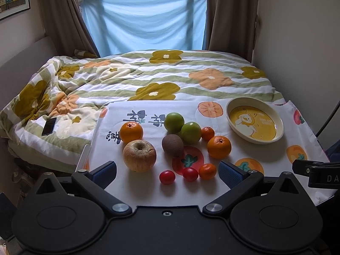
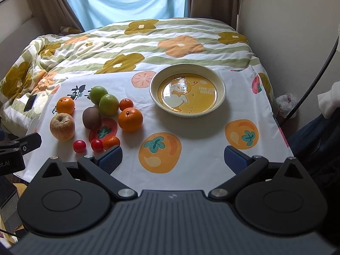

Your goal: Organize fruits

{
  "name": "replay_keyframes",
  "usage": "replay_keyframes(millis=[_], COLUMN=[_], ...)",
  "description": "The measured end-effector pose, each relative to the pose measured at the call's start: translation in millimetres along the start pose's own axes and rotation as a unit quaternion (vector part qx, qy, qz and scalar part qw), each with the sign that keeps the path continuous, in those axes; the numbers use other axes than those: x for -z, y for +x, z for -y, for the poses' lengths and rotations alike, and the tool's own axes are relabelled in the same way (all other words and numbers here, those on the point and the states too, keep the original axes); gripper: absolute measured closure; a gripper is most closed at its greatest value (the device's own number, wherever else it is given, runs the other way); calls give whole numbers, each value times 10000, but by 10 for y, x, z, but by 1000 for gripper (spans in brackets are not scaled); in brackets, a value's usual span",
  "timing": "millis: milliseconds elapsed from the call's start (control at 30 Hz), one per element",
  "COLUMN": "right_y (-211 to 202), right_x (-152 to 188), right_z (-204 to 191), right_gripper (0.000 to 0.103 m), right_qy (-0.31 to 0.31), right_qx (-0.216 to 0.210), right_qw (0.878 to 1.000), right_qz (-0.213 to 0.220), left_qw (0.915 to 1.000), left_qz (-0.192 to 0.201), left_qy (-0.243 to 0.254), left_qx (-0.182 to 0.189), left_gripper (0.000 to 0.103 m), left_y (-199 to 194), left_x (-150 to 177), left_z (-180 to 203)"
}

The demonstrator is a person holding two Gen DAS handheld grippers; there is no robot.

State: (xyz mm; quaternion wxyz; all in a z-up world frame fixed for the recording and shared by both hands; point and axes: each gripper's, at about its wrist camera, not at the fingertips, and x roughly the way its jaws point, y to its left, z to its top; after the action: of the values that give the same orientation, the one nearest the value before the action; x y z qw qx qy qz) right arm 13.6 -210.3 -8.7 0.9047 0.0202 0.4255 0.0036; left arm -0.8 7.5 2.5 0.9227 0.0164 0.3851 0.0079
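Observation:
Several fruits lie on a fruit-print cloth: a wrinkled apple, two oranges, two green fruits, a kiwi, small tangerines and two cherry tomatoes. A cream and yellow duck plate sits empty at the right; it also shows in the right wrist view. My left gripper is open just before the tomatoes. My right gripper is open and empty, above the cloth before the plate.
The cloth lies on a board at the foot of a bed with a flowered quilt. A phone lies on the quilt at the left. Walls stand close on the right. A cable hangs at the right.

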Motion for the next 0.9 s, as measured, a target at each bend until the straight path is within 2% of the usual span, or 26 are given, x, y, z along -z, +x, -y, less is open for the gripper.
replay_keyframes(millis=[900], right_y=[-12], right_x=[-17], right_z=[8], right_gripper=[0], right_qy=[-9], right_qx=[-2], right_qw=[10000], right_qz=[6], left_qw=[10000], left_qz=[-19], left_qy=[48], left_qx=[-38], left_gripper=[0], left_y=[-3], left_x=[3], left_z=[-20])
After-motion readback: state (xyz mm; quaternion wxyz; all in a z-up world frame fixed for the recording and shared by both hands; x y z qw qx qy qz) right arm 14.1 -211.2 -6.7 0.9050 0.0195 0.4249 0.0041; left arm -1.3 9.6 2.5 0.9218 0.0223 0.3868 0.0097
